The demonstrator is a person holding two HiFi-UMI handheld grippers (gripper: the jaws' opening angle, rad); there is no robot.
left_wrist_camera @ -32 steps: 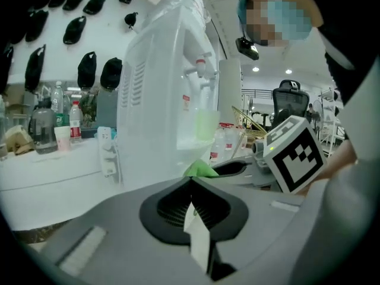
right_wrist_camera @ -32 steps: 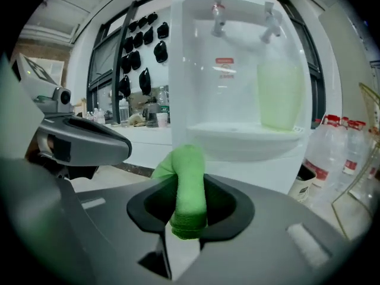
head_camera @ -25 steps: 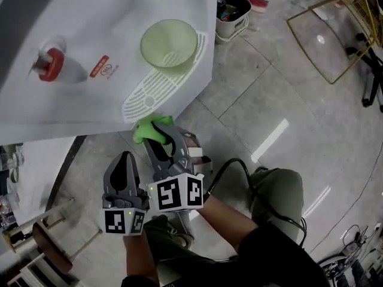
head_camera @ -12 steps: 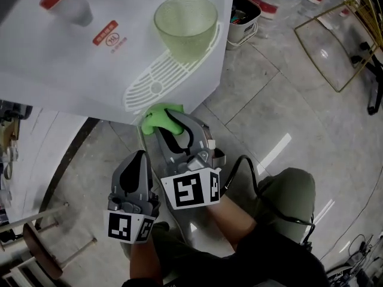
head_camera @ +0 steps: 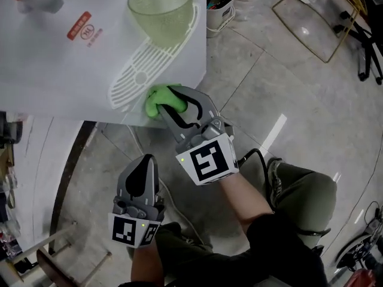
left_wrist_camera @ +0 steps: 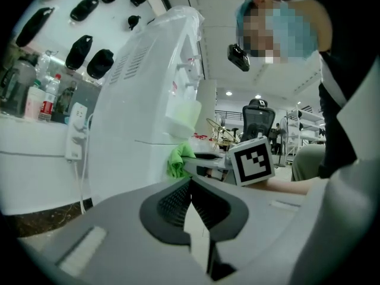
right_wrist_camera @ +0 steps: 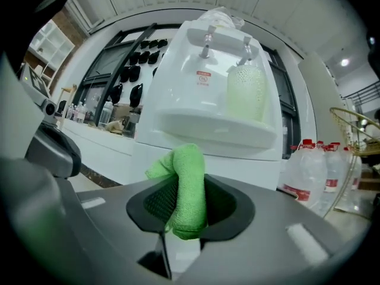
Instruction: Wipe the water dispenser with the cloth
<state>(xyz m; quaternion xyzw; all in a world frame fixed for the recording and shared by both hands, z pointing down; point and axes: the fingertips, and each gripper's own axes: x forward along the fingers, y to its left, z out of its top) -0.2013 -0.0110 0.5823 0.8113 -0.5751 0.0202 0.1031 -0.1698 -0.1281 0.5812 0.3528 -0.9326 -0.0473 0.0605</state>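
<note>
The white water dispenser (head_camera: 78,70) fills the upper left of the head view, with a grated drip tray (head_camera: 140,67) and a pale green cup (head_camera: 161,11) on it. My right gripper (head_camera: 160,105) is shut on a folded green cloth (head_camera: 160,99), which touches the dispenser's front just below the tray edge. In the right gripper view the cloth (right_wrist_camera: 185,189) sticks up between the jaws, with the dispenser (right_wrist_camera: 208,100) ahead. My left gripper (head_camera: 142,167) hangs lower, shut and holding nothing, apart from the dispenser. The left gripper view shows the dispenser's side (left_wrist_camera: 142,117) and the cloth (left_wrist_camera: 178,162).
A small bin (head_camera: 220,8) stands on the tiled floor right of the dispenser, a gold wire frame (head_camera: 311,17) further right. Water bottles (right_wrist_camera: 309,171) stand beside the dispenser. A wooden stool (head_camera: 51,262) sits at lower left. A cable runs from my right gripper past my knee (head_camera: 305,190).
My right gripper has pushed forward with the cloth, from just short of the dispenser to against its front under the tray. The left gripper has dropped back toward me.
</note>
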